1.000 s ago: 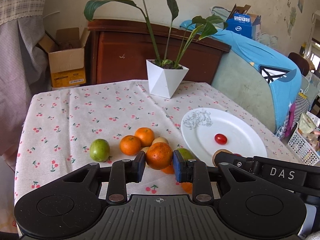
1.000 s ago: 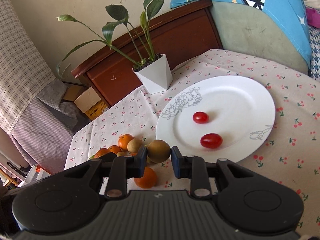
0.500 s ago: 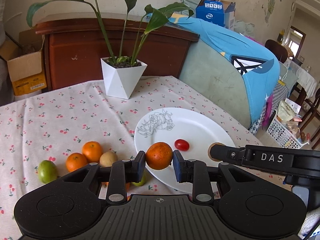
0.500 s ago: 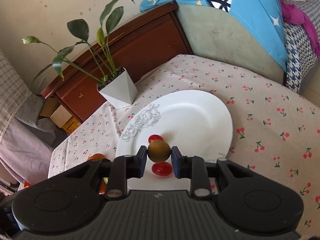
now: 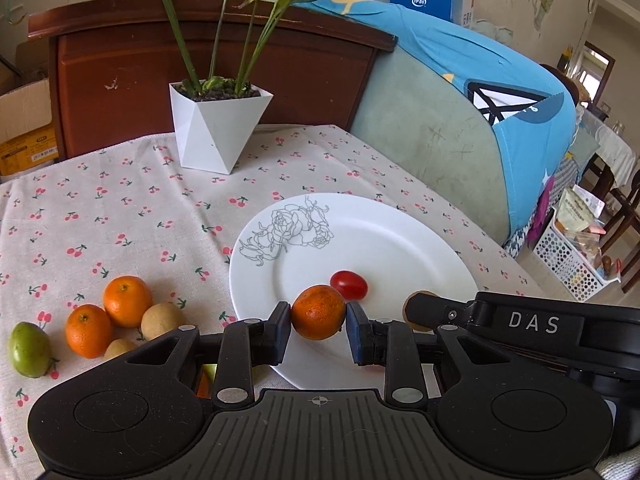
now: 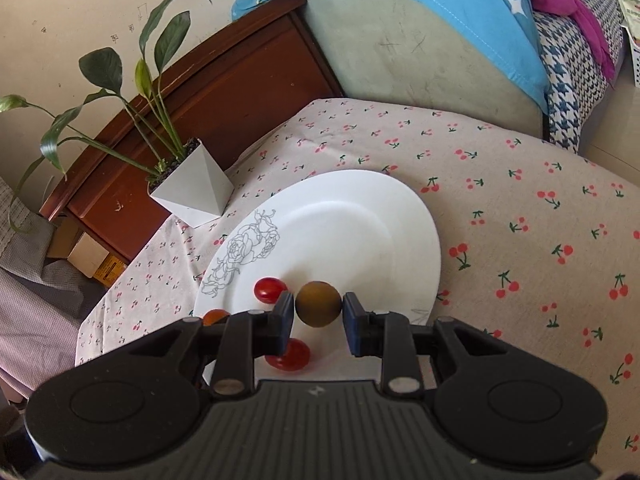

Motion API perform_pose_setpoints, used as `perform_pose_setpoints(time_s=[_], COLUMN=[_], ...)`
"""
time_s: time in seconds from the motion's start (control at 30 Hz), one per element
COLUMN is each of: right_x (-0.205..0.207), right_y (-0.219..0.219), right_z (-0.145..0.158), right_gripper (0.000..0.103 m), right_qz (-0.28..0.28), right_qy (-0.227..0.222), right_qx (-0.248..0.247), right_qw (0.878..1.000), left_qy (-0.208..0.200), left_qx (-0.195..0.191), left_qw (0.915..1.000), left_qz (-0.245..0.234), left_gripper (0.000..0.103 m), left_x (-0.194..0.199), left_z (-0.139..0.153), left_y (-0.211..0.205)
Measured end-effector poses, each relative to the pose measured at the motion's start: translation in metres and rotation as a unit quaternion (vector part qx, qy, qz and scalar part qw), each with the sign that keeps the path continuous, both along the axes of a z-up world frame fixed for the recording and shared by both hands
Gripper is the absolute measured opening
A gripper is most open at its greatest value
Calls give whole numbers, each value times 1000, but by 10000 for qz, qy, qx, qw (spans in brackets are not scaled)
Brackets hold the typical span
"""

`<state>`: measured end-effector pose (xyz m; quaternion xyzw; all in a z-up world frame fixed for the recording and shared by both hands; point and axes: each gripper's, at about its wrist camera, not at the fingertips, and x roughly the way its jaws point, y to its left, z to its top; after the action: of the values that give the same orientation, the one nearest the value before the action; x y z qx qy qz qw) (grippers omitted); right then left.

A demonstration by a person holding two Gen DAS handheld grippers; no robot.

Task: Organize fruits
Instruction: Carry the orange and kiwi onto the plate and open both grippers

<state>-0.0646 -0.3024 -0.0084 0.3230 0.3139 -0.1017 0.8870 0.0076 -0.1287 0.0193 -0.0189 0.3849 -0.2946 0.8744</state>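
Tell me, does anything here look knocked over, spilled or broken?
Nothing stands out. The white plate lies flat on the cherry-print tablecloth, the plant pot stands upright, and no fruit looks squashed. The left gripper holds an orange and the right gripper a brown fruit, both over the plate.

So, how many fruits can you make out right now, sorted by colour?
Orange: 3, one held, two on the tablecloth at and
Red tomatoes: 2, on the plate at and
Brown or tan: 3, one held, two on the cloth
Green: 1
Total: 9, not counting slivers half hidden behind the left jaws.
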Motion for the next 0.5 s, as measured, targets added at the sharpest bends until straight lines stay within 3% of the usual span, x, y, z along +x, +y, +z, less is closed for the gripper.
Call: perform_pose_setpoints(time_s=[0.1,0.17,0.3,0.37,0.5], right_x=[0,-1,-2,-2,-3], right_y=[-3,-2,2,5,12], right_z=[1,6,14,16,19], right_gripper=[29,29,29,30,31], right_qz=[-85,-104,19,118,299], right_qy=[-76,-174,-347,-389,-461], right_qx=[33,-59,-169,-254,-322], right_qw=[9999,9998,9993,9988,9980], left_qy=[8,-10,-135,-205,-276], left_qx=[-28,-54,-153,-129,-85], left_qw=[10000,9999,9995,9993,9987], left_qz=[55,119,229,302,427], left_gripper=[30,41,50,61,63], left_x=[3,5,6,6,6], left_z=[0,3,14,20,26], left_y=[0,1,7,11,22])
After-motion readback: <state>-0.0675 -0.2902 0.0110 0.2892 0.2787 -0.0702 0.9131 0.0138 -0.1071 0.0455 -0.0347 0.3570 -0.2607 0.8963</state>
